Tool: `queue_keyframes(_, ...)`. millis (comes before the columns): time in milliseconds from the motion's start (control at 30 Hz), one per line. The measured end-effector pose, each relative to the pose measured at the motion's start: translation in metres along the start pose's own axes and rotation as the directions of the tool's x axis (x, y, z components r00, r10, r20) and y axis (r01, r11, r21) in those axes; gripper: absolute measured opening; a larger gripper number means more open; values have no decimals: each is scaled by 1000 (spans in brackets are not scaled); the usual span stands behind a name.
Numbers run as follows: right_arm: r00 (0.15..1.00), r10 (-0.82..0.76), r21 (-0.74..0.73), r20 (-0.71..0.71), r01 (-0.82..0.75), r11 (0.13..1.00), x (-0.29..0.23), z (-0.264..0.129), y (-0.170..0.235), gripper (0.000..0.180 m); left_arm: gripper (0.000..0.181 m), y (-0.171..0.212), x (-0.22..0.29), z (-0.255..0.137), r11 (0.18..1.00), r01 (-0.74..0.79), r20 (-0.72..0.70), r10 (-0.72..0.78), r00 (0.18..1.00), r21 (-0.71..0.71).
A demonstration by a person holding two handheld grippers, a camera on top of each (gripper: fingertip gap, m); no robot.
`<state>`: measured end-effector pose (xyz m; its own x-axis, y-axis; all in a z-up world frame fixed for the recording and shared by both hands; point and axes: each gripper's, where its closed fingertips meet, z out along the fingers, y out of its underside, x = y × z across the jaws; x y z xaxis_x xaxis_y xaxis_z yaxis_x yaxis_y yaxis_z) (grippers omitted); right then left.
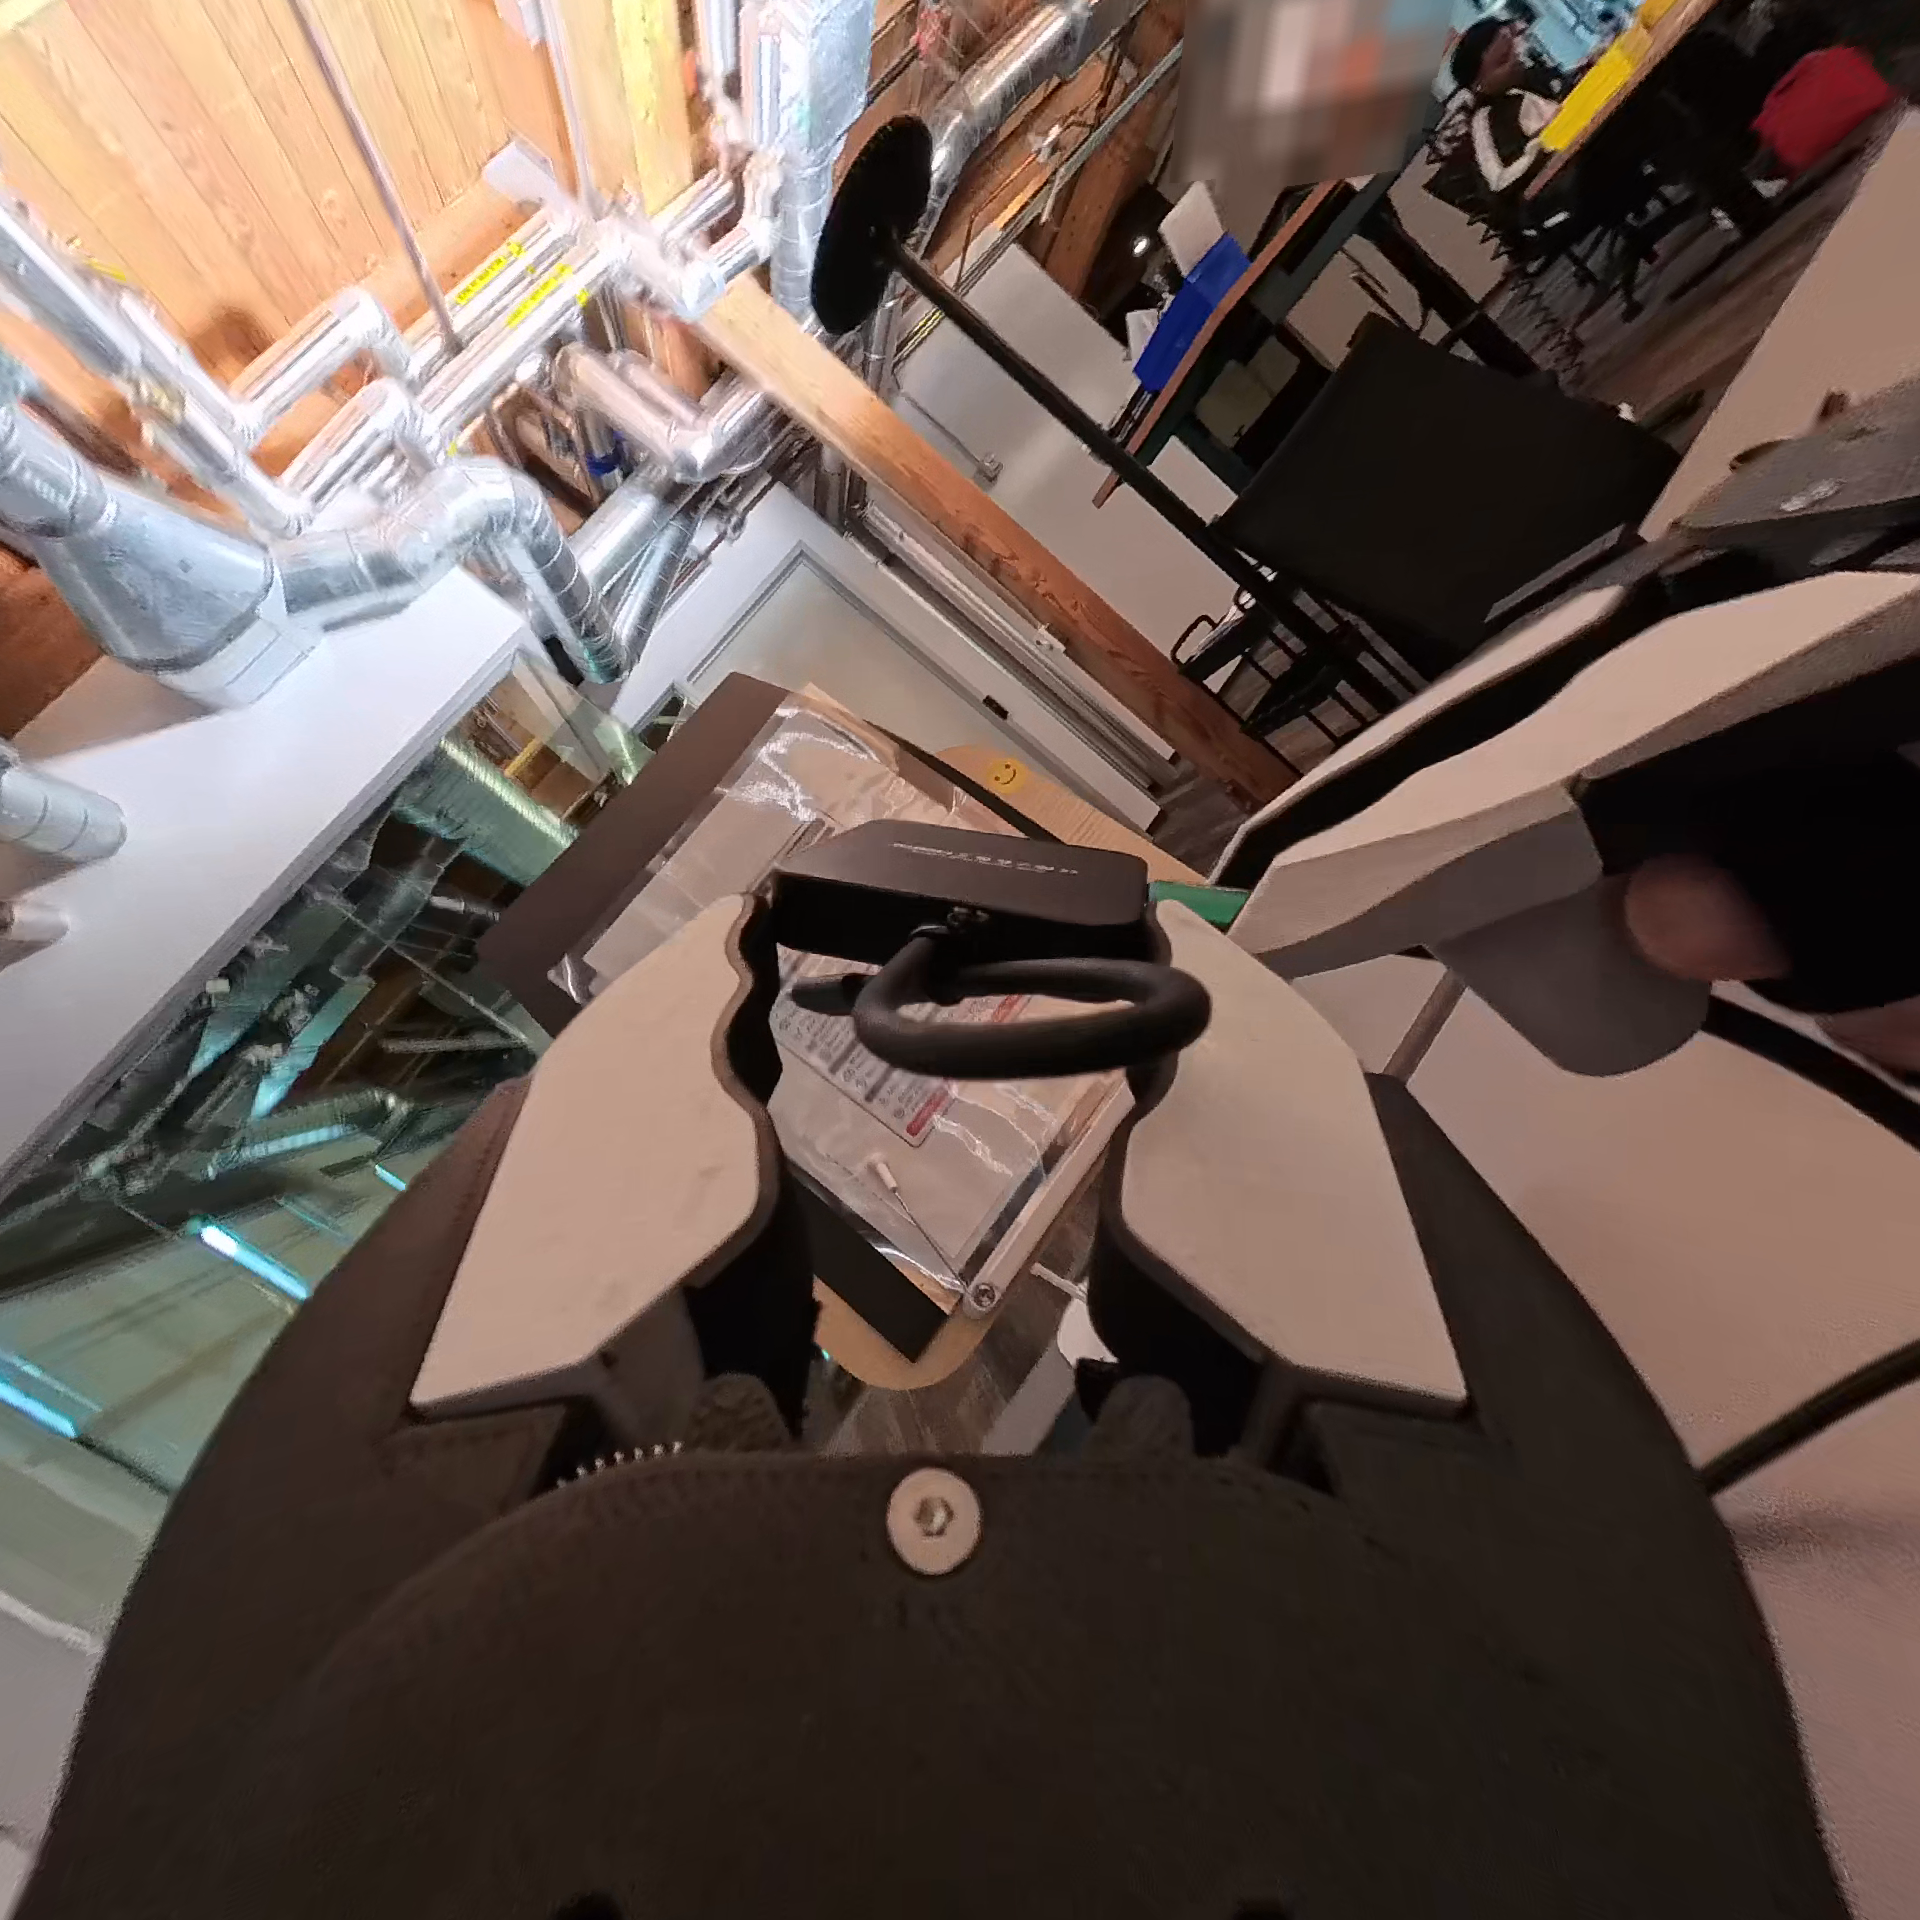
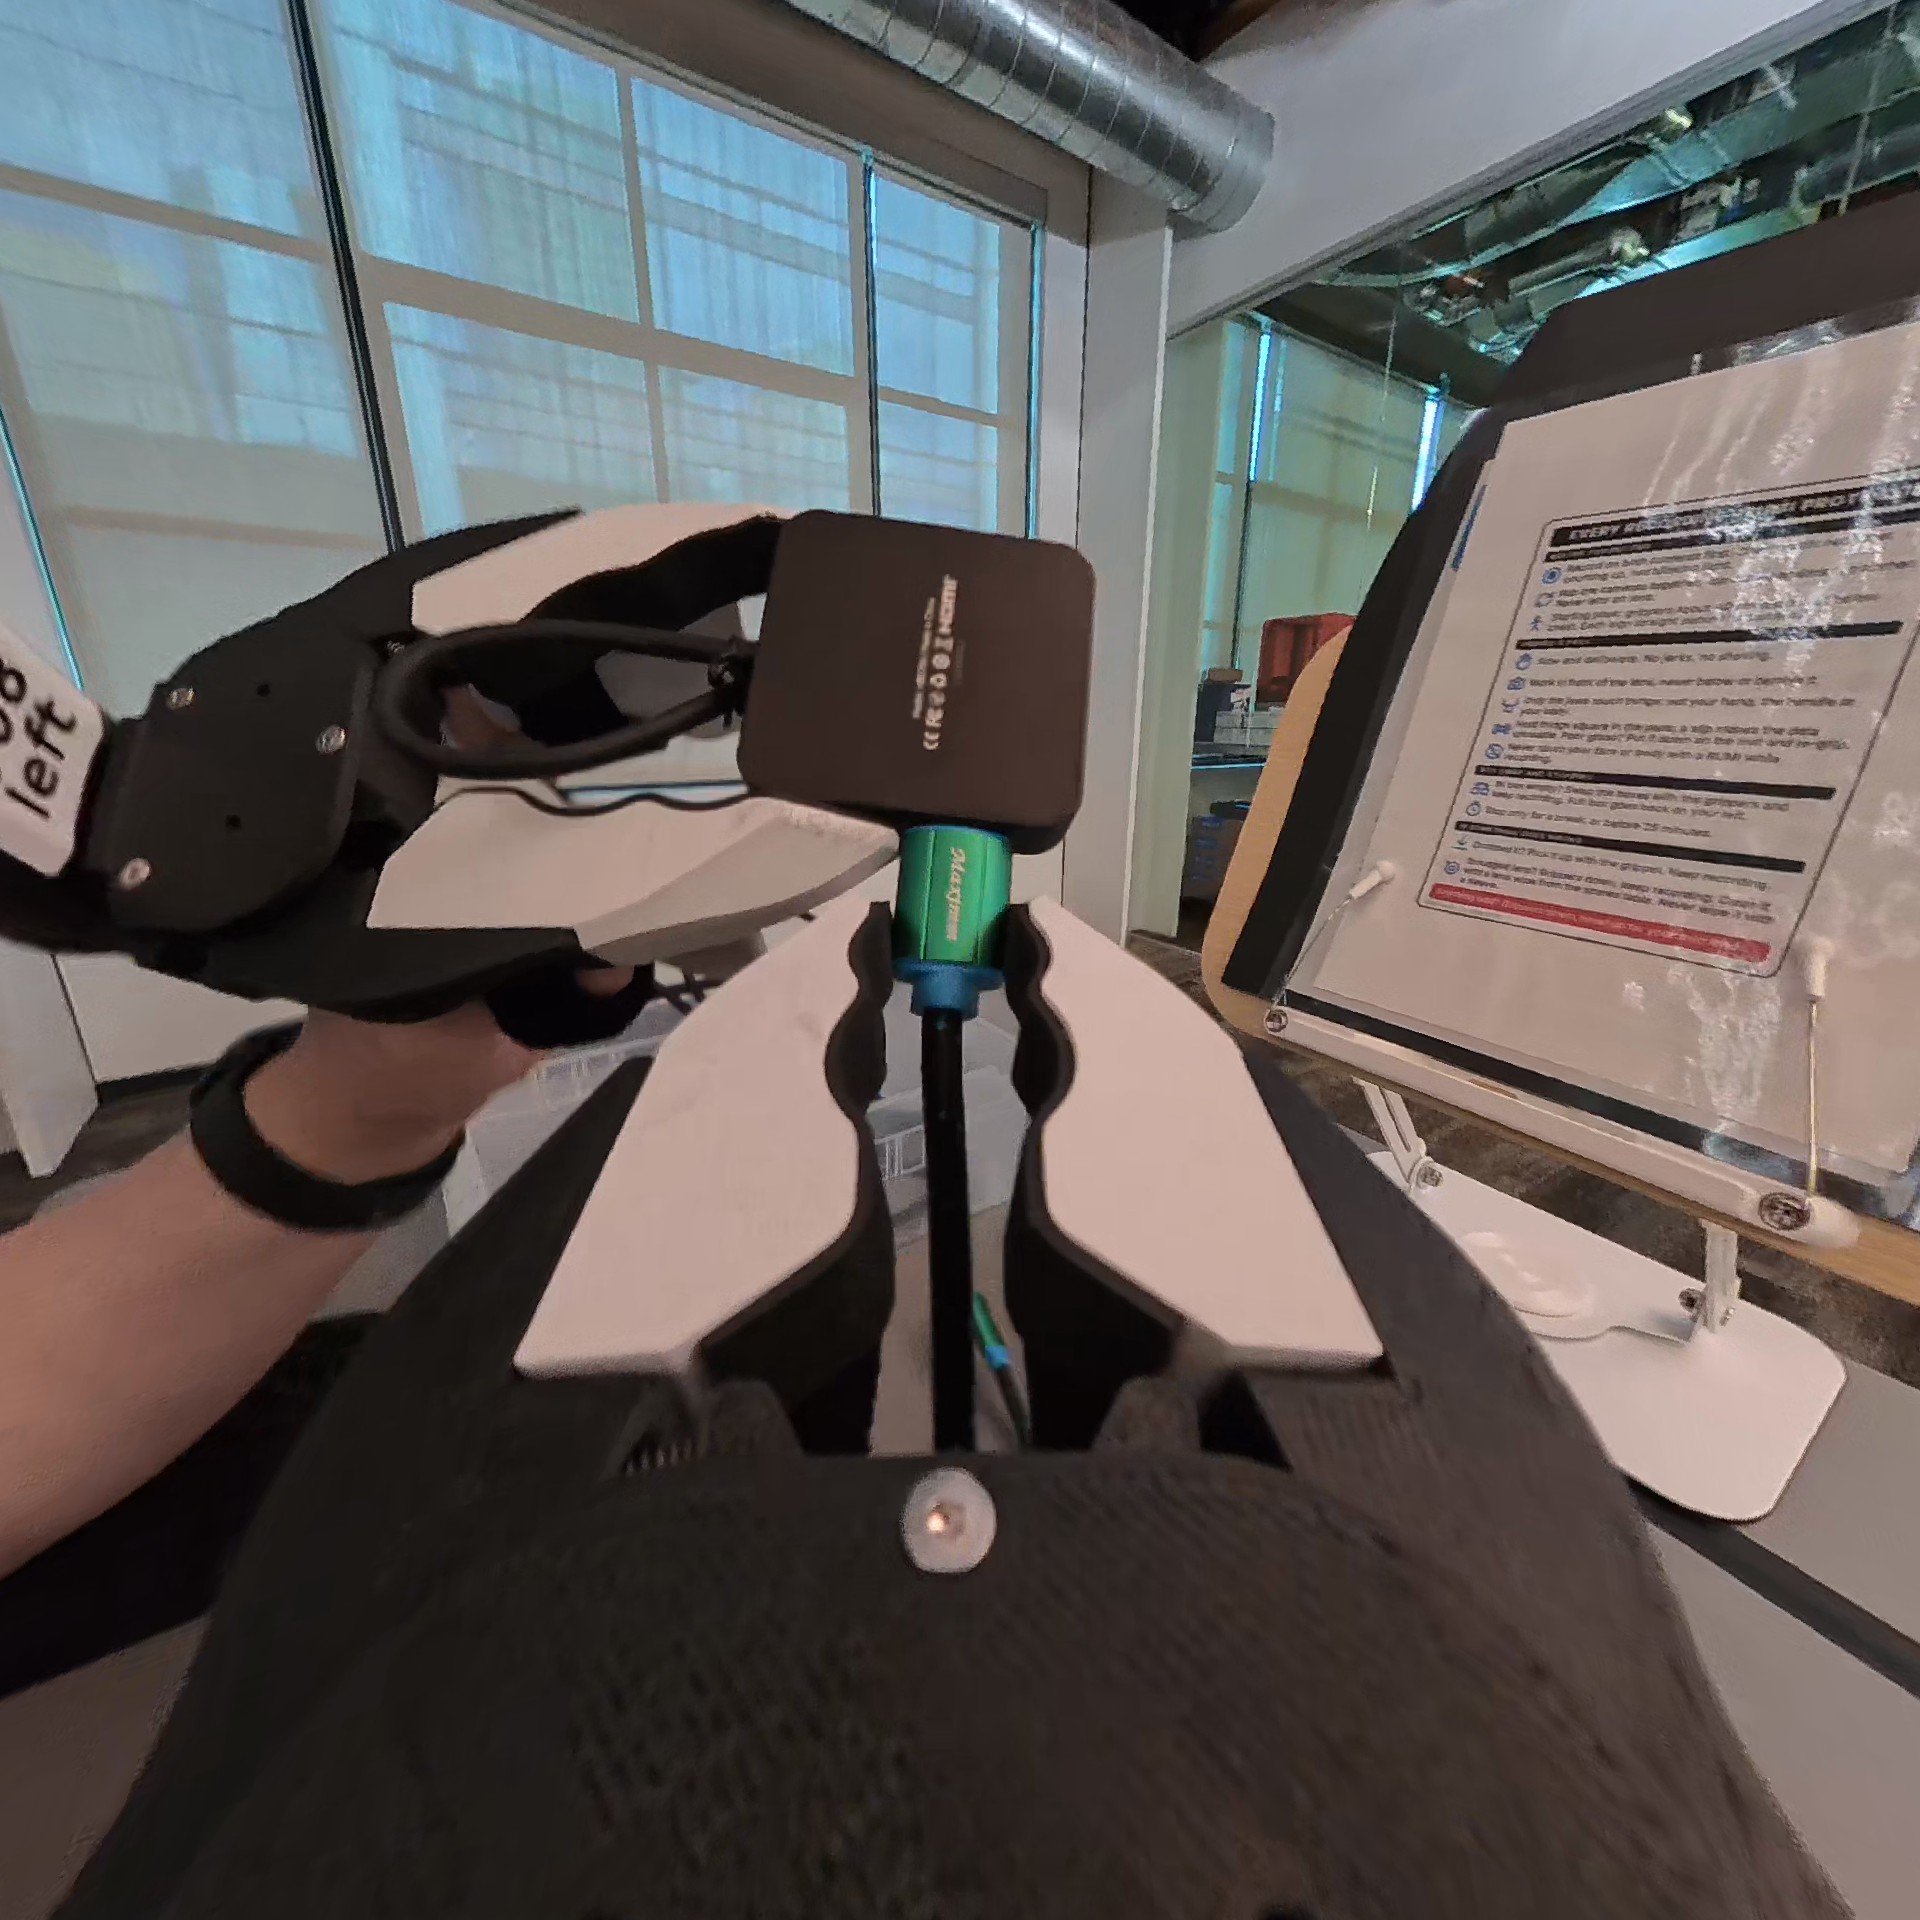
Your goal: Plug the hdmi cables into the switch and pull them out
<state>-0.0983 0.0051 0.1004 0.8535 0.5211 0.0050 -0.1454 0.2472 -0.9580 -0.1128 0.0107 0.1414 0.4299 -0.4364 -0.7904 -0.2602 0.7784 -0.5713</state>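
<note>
Claws (image 2: 948, 920) (image 1: 951, 914) grip plug (image 2: 948, 891) and switch (image 2: 920, 681).

left gripper (image 2: 831, 717): black body, white fingers | black wristband (image 2: 312, 1153)

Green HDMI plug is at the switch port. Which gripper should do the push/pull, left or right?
Right. The right gripper already clamps the green HDMI plug, in line with the port. The left gripper holds the black HDMI switch by its sides, so it should just brace.
</note>
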Motion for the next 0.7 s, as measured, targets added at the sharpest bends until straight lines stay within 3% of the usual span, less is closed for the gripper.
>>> queue_keyframes(200, 999, -46, -22, -15, 45, 999, -1, 1, 0, 22, 67, 4, 0, -2, 998, 67, -22, -68, 997, -7)
queue_keyframes(300, 991, -133, -37, 12, 133, 990, -3, 0, -3, 22, 75, 4, 1, -3, 995, 101, -76, -102, 992, -19)
queue_keyframes(367, 983, -180, -53, 18, 181, 982, -4, 0, -4, 22, 71, 5, 4, -5, 992, 119, -114, -122, 986, -33)
queue_keyframes(533, 969, -248, -69, -19, 246, 967, 2, -3, -10, 22, 71, -1, 2, -2, 999, 21, -25, -21, 999, -27)
queue_keyframes(700, 957, -266, -18, -115, 265, 964, 2, -7, -19, 22, 71, -6, 1, -2, 1000, 11, 34, -11, 999, -2)
